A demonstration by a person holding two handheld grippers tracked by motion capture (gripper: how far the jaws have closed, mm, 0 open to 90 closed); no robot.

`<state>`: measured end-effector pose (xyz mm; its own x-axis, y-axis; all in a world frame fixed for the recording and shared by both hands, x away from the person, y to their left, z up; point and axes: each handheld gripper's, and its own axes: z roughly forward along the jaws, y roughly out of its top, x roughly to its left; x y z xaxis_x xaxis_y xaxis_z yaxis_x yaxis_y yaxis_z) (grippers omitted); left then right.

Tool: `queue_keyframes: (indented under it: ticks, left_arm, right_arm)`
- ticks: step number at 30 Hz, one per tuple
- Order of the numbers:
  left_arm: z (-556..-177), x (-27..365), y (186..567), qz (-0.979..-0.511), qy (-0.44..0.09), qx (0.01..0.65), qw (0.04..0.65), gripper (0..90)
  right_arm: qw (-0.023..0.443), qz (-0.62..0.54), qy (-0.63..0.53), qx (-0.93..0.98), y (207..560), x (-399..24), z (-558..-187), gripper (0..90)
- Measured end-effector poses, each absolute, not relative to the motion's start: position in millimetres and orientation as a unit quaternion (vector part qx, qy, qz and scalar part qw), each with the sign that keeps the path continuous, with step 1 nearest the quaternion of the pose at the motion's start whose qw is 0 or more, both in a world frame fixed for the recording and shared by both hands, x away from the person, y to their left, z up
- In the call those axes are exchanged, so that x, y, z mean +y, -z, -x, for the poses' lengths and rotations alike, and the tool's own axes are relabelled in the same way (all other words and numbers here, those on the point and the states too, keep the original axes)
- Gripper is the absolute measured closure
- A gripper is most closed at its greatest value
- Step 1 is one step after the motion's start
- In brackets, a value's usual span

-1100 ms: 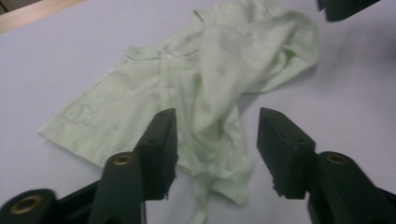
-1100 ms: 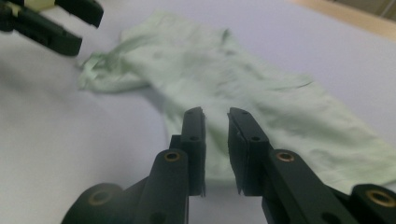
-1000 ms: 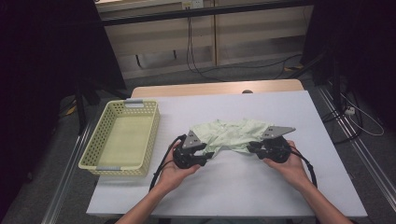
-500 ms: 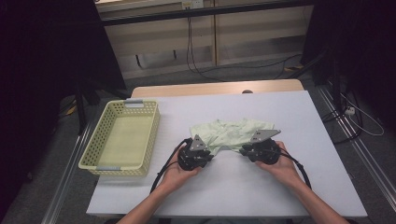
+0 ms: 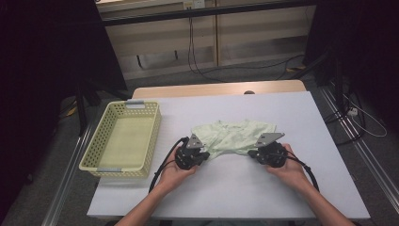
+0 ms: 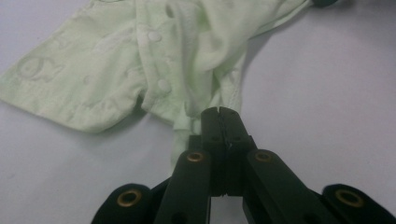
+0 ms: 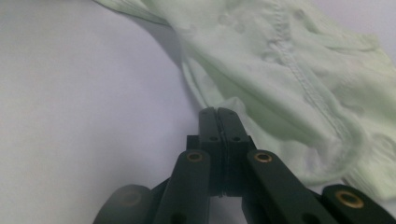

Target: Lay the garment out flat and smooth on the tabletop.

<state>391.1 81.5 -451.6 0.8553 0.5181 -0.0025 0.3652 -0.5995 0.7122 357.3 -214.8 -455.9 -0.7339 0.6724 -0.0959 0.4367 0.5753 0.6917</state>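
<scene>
A crumpled pale green garment (image 5: pixel 234 134) with snap buttons lies mid-table. My left gripper (image 5: pixel 206 154) sits at its near left edge. In the left gripper view the jaws (image 6: pixel 219 112) have just closed and stand together, with a fold of the garment (image 6: pixel 140 56) pinched at their tip. My right gripper (image 5: pixel 251 153) sits at the near right edge. Its jaws (image 7: pixel 217 112) have also just closed, tight on the thin hem of the garment (image 7: pixel 289 70). Both grippers lie low on the table (image 5: pixel 235 193), each in a hand.
A pale yellow mesh basket (image 5: pixel 155 127) stands at the table's left side with nothing visible in it. Black cables trail from both grippers toward the near edge. Beyond the far edge are a wooden strip, floor cables and dark stands.
Both hands have slid slightly nearer along the garment's near edge, the right gripper inward toward the cloth. The garment has bunched a little between them.
</scene>
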Motion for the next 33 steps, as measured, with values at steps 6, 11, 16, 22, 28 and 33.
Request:
queue_keyframes:
  ticks: [6, 11, 16, 22, 28, 33]
  left_arm:
    - [-386, 77, 451, -0.894, -0.104, 0.237, 0.367, 90.0]
    - [-385, 79, 452, -0.889, -0.107, 0.238, 0.375, 84.2]
    - [-378, 79, 444, -0.885, -0.089, 0.228, 0.396, 74.0]
    - [-377, 68, 455, -0.901, -0.104, 0.207, 0.367, 70.9]
    - [-375, 65, 455, -0.901, -0.11, 0.213, 0.362, 82.0]
    - [-380, 70, 453, -0.899, -0.082, 0.228, 0.365, 88.6]
  right_arm:
    - [0.178, -0.328, -0.33, 0.867, 454, -227, -355, 90.0]
    - [0.175, -0.333, -0.329, 0.866, 454, -234, -353, 89.9]
    - [0.172, -0.337, -0.328, 0.866, 455, -237, -351, 89.8]
    - [0.168, -0.339, -0.33, 0.865, 456, -236, -348, 88.9]
    - [0.163, -0.346, -0.347, 0.856, 459, -241, -341, 88.1]
    - [0.167, -0.345, -0.341, 0.858, 458, -241, -337, 86.0]
